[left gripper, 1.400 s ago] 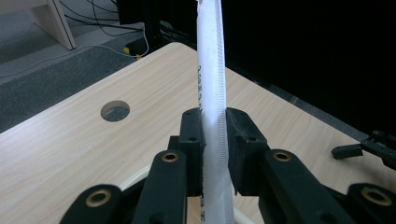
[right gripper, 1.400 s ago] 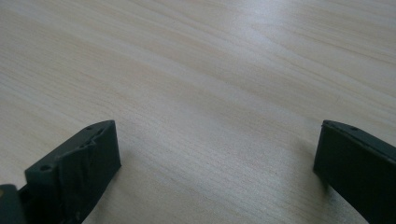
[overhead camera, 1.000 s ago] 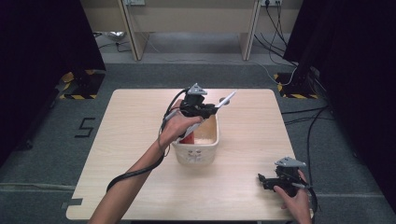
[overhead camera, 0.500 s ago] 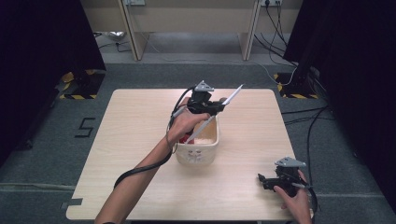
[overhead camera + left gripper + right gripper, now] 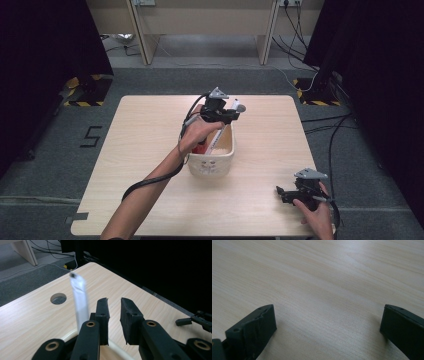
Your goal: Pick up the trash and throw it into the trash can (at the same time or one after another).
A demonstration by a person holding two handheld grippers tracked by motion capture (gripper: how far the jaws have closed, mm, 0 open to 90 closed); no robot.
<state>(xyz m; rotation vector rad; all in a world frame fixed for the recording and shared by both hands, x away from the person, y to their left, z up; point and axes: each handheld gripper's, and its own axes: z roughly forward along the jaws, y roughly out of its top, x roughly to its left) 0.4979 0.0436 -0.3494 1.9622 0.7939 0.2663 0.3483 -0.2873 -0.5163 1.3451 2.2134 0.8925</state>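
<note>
A cream basket (image 5: 210,164) stands mid-table with something red (image 5: 200,146) inside. A long white strip (image 5: 218,139) slants from the basket up to my left gripper (image 5: 231,116), which hovers over the basket's far rim. In the left gripper view the strip (image 5: 80,297) is blurred and rises just outside the left jaw of my left gripper (image 5: 113,301). Those jaws stand almost together with nothing between them. My right gripper (image 5: 280,192) rests low at the table's front right. In its own view the right gripper (image 5: 328,312) has its jaws wide apart over bare wood.
The wooden table (image 5: 140,135) has a round cable hole (image 5: 58,298) near its far corner. Cables (image 5: 320,120) trail over the grey floor at the right, and dark curtains flank both sides. A desk frame (image 5: 200,30) stands beyond the table.
The white strip stuck out to the upper right of the left gripper; now it slants down into the basket. The left hand shifted slightly. The right hand has not moved.
</note>
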